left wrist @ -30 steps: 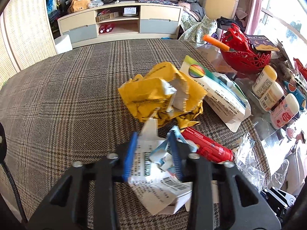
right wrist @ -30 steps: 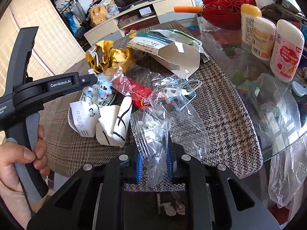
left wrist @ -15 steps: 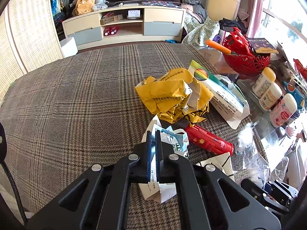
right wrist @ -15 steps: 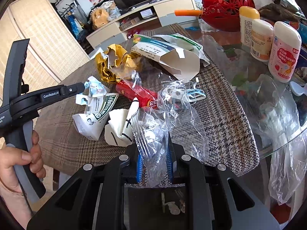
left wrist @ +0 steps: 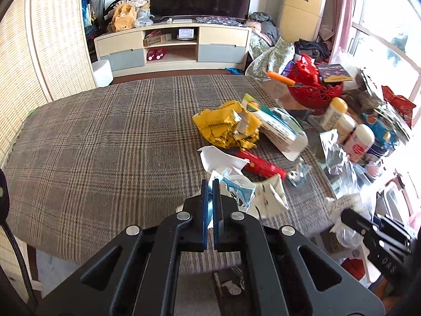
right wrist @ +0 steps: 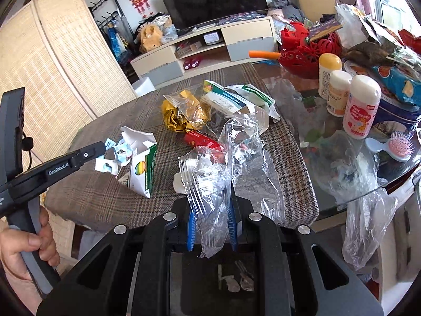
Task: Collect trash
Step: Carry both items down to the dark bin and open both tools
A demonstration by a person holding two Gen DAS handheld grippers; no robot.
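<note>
While the left gripper (left wrist: 210, 184) was pinched tight on a blue-and-white scrap of torn packaging (left wrist: 238, 188), lifting it clear of the plaid tabletop (left wrist: 105, 144), the right gripper (right wrist: 211, 205) stood narrowly parted, clamped on a crumpled clear plastic bag (right wrist: 208, 181). Beyond them on the cloth lay a yellow crumpled wrapper (left wrist: 226, 129), a red tube (left wrist: 260, 164) and an opened white-and-green carton (left wrist: 279, 129), close together.

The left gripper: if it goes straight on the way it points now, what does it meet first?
Probably the crumpled white and blue wrapper that the left gripper already pinches; beyond it, the red tube, though depth is unclear.
</note>
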